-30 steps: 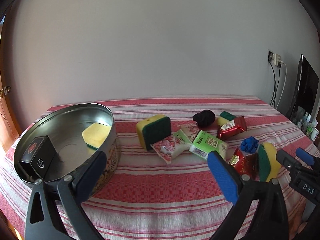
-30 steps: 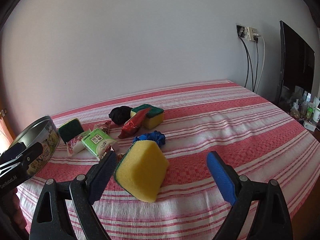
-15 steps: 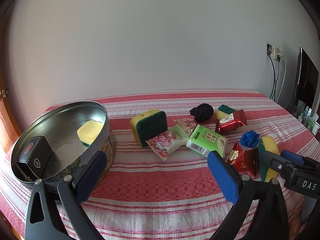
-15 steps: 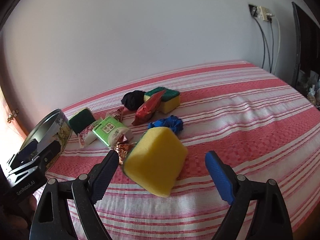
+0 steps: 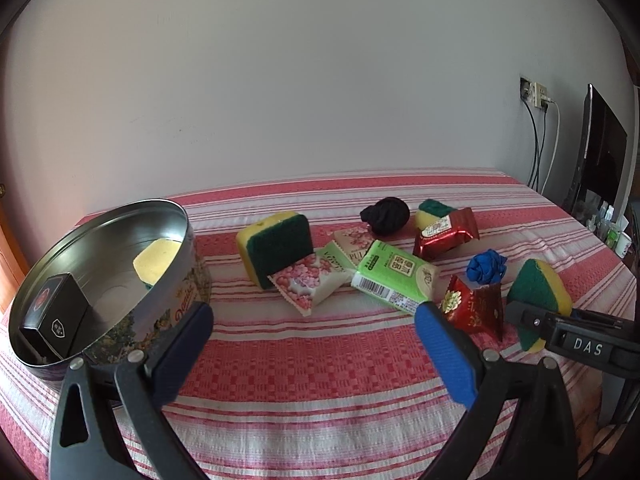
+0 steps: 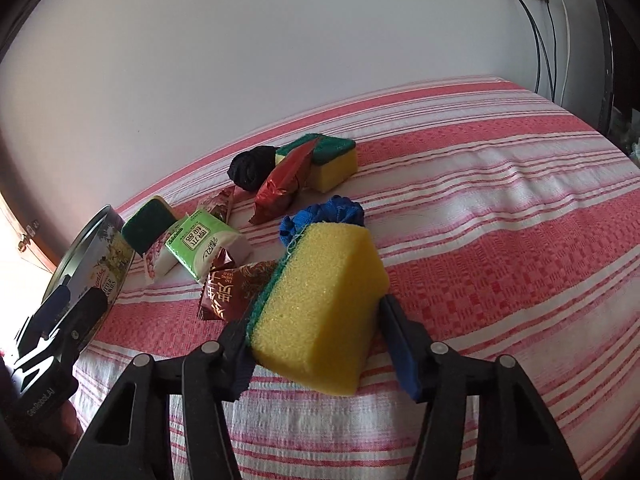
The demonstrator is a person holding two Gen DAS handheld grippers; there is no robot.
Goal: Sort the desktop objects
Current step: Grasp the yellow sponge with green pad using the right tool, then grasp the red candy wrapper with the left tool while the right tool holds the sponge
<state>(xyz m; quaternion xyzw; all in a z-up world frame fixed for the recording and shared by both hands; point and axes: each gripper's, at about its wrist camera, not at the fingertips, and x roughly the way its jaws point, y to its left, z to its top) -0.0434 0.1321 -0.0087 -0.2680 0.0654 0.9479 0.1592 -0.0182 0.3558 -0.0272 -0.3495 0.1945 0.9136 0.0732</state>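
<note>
Right gripper [image 6: 320, 344] has just been closing, and its jaws now press both flanks of the yellow-and-green sponge [image 6: 324, 300], which stands on edge on the striped cloth [image 6: 500, 240], well to the right of the round tin [image 5: 120, 280]. Grip looks made, lift not yet begun, as I judge it. Left gripper [image 5: 308, 344] hangs with jaws wide apart and nothing between them, just in front of the tin's right side. Progress: early. Inside the tin lie only a black box [image 5: 52, 324] against the left wall and a second sponge [image 5: 156, 260] at the far right wall. Still out on the cloth, all to the right of the tin: a third sponge [image 5: 280, 248] on edge nearest it, a pink floral packet [image 5: 308, 284] leaning on that, a green tissue pack [image 5: 396, 280] further right, a dark-red candy wrapper [image 5: 476, 312] beyond, a blue scrunchie [image 5: 486, 266], a black scrunchie [image 5: 384, 216], a red foil packet [image 5: 446, 232] and a fourth sponge [image 5: 434, 210] under it, farthest back. So most of the sorting remains. Writing: the tin's wall carries script that seems to begin "Danis" and, from the right wrist view, "BUTTER COOKIES"; a packet behind the tissue pack shows "PUL"; green pack and red wrappers bear Chinese characters I cannot read; the right tool's body says "DAS", the left tool's body "GenRobot.AI".
</note>
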